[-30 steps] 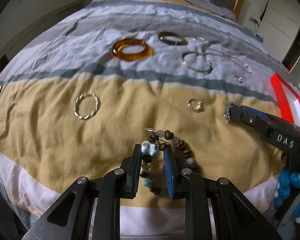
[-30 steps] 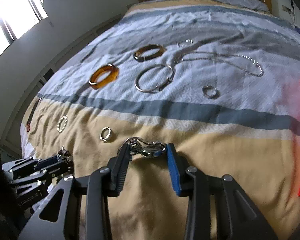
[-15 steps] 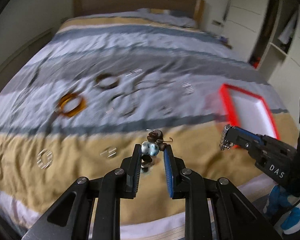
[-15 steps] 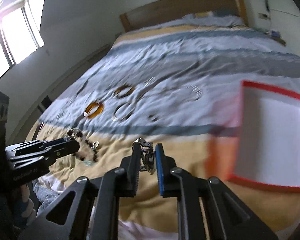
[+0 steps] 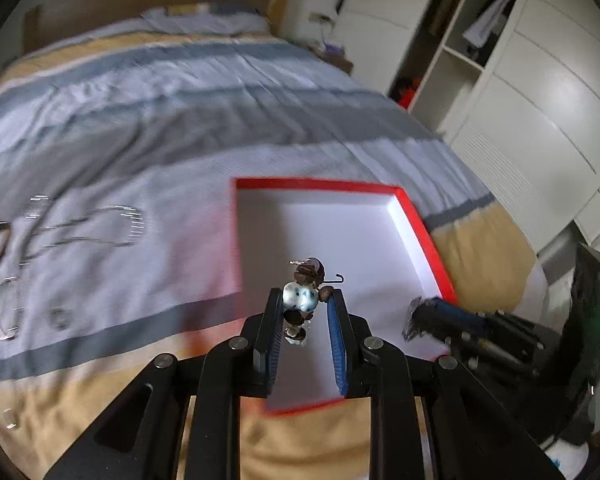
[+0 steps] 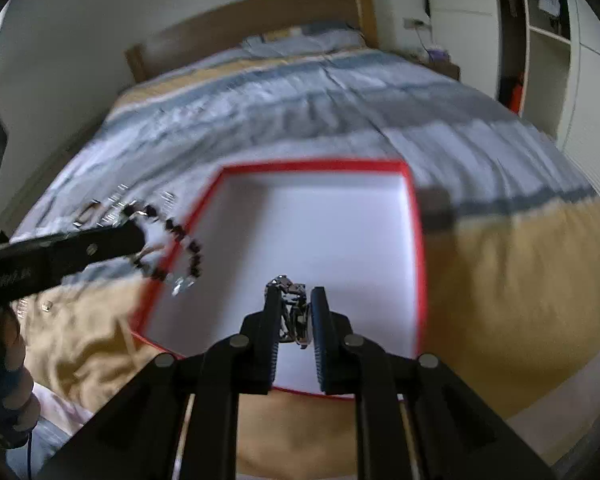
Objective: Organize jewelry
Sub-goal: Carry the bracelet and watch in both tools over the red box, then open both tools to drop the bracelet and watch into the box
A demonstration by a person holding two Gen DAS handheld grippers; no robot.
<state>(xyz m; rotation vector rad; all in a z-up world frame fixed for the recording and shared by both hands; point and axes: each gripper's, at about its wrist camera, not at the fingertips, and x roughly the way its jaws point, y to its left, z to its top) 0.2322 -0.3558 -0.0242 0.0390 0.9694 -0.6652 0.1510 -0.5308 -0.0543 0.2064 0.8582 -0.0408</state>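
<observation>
Both grippers hover over the red-rimmed tray (image 6: 414,240), the left gripper (image 5: 303,312) clamping a beaded bracelet (image 5: 300,300), the right gripper (image 6: 296,308) a metal chain (image 6: 294,312).

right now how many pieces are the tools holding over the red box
2: a beaded bracelet in the left tool, a metal chain in the right tool.

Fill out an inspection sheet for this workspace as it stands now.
Surface: striped bedspread on a bed.
Job's things: red-rimmed box, white inside, nothing lying in it; beaded bracelet; metal chain piece; blurred jewelry left on the cover.
Clutter: nothing seen.
Grippers: left gripper shut on the beaded bracelet, right gripper shut on the metal chain piece, both over the box.
Cables: nothing seen.
Surroundings: headboard, white wardrobe.
</observation>
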